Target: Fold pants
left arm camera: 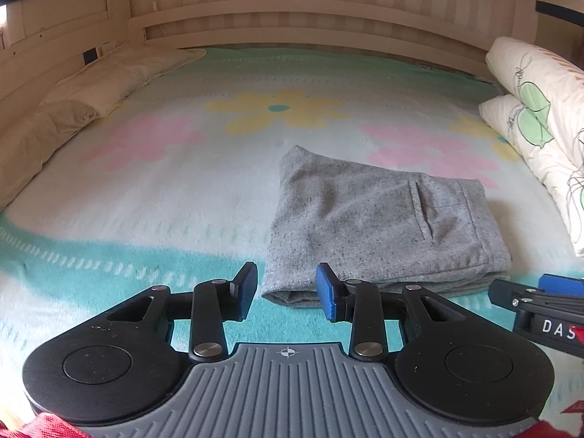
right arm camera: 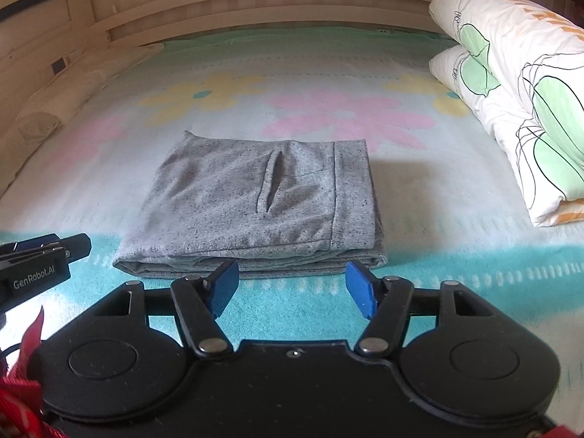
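In the left wrist view, the grey pants point(left arm camera: 379, 226) are seen folded into a flat bundle on the flowered blanket point(left arm camera: 153, 189); the left gripper point(left arm camera: 288, 292) is held open and empty just before the bundle's near left corner. In the right wrist view, the right gripper point(right arm camera: 292, 288) is spread wide, nothing between its blue pads point(right arm camera: 359, 292), just before the near edge of the pants point(right arm camera: 252, 204); a folded quilt point(right arm camera: 518, 102) lies to the right.

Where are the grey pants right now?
The folded grey pants lie on the flowered blanket, just beyond both open tools, left of the rolled quilt.

"GenRobot.AI" on left gripper point(right arm camera: 34, 273), "DAS" on right gripper point(left arm camera: 547, 306)
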A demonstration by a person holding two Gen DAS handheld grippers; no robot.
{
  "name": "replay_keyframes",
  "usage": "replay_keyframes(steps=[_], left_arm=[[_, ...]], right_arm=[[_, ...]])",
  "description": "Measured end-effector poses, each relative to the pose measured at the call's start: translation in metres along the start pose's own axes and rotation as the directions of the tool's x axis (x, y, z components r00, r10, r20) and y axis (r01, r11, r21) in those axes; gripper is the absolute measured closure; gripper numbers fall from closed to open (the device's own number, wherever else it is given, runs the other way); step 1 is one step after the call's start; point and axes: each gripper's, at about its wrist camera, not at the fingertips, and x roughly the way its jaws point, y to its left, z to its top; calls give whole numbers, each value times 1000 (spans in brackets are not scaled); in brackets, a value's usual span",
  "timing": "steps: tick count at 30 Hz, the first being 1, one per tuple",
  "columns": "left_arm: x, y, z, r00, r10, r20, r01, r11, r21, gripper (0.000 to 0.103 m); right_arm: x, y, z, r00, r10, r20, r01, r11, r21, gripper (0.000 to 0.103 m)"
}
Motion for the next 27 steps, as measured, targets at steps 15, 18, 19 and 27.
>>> replay_keyframes(steps=[15, 18, 19, 27], left_arm=[[0, -2, 1, 1000, -3, -16, 3, 1000, -4, 69], [-1, -2, 1, 1000, -5, -15, 5, 1000, -5, 69], [-1, -2, 1, 1000, -5, -14, 5, 1000, -6, 69], [-2, -2, 1, 1000, -4, 0, 4, 1000, -3, 69]], right_arm=[[1, 4, 0, 1000, 12, -7, -11, 1000, 7, 37], [1, 4, 0, 1000, 12, -8, -12, 1000, 8, 37], [1, 3, 0, 1000, 13, -8, -13, 1000, 10, 37], [2, 5, 1, 1000, 16, -11, -16, 1000, 11, 37]])
